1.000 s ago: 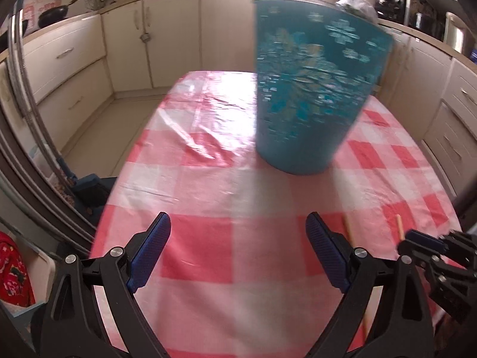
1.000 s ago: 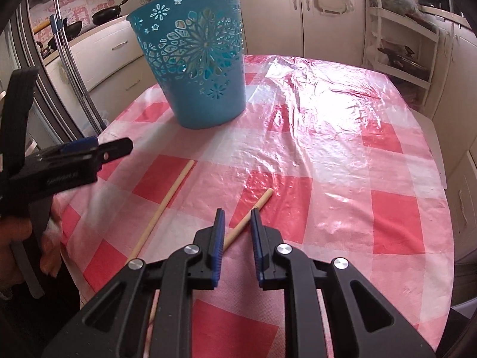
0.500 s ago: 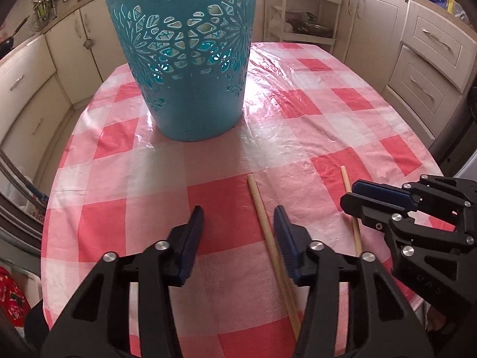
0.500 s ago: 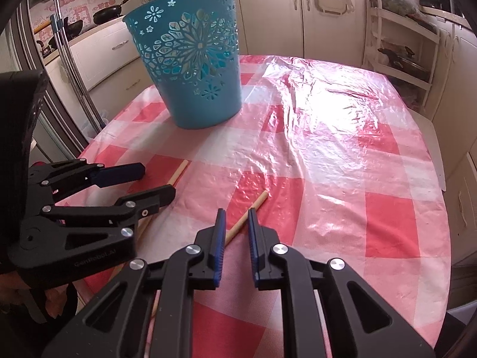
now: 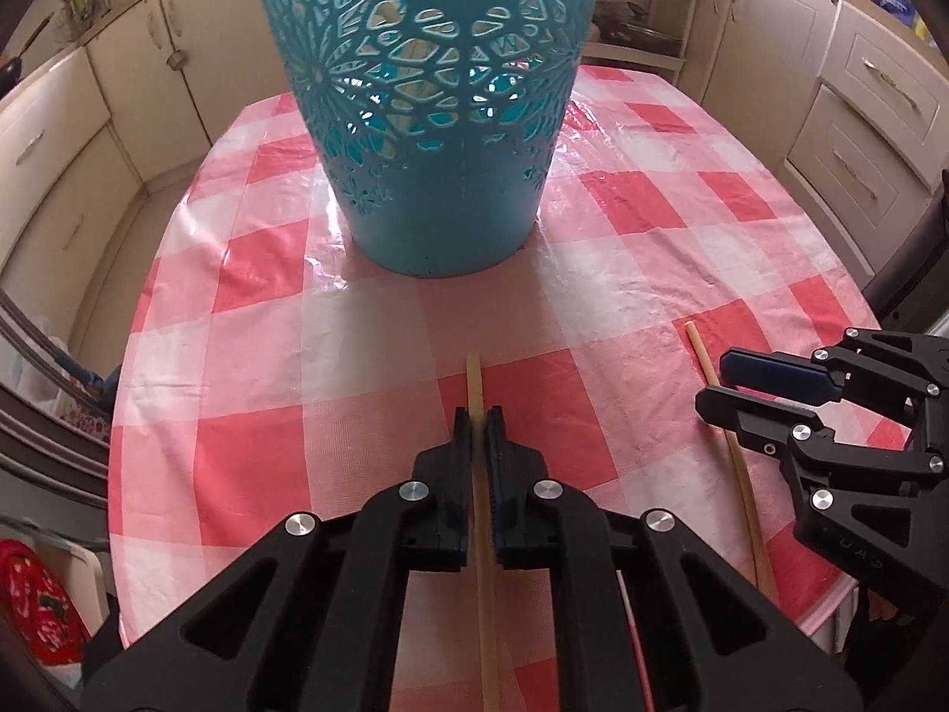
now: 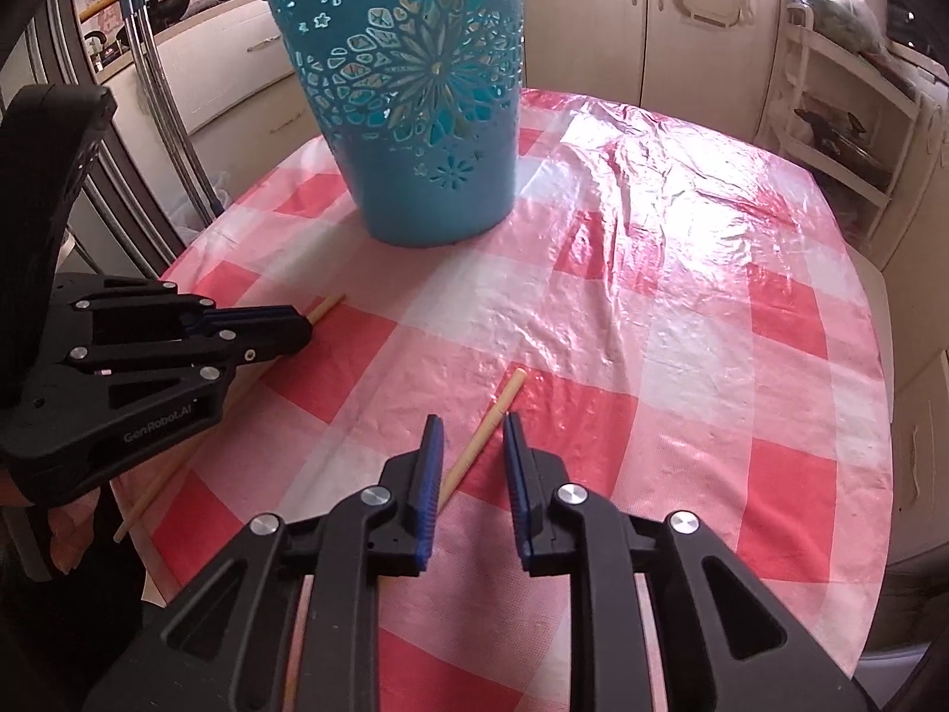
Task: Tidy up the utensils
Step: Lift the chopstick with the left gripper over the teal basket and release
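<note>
Two wooden chopsticks lie on the red-and-white checked tablecloth. My left gripper (image 5: 478,415) is shut on the left chopstick (image 5: 473,380), whose tip pokes out past the fingertips; it also shows in the right wrist view (image 6: 325,308). My right gripper (image 6: 471,422) is open, its jaws on either side of the right chopstick (image 6: 495,415) without touching it. That chopstick also shows in the left wrist view (image 5: 700,350). A teal cut-out basket (image 5: 433,118) stands upright beyond both grippers, also in the right wrist view (image 6: 415,95).
The table (image 6: 712,296) is oval with a glossy plastic cover; its near edge lies just under both grippers. Kitchen cabinets (image 5: 860,95) surround it, with an open shelf unit (image 6: 842,118) at the far right.
My left gripper swung toward the basket, moved onto the left chopstick and shut on it. My right gripper opened a little wider around the right chopstick.
</note>
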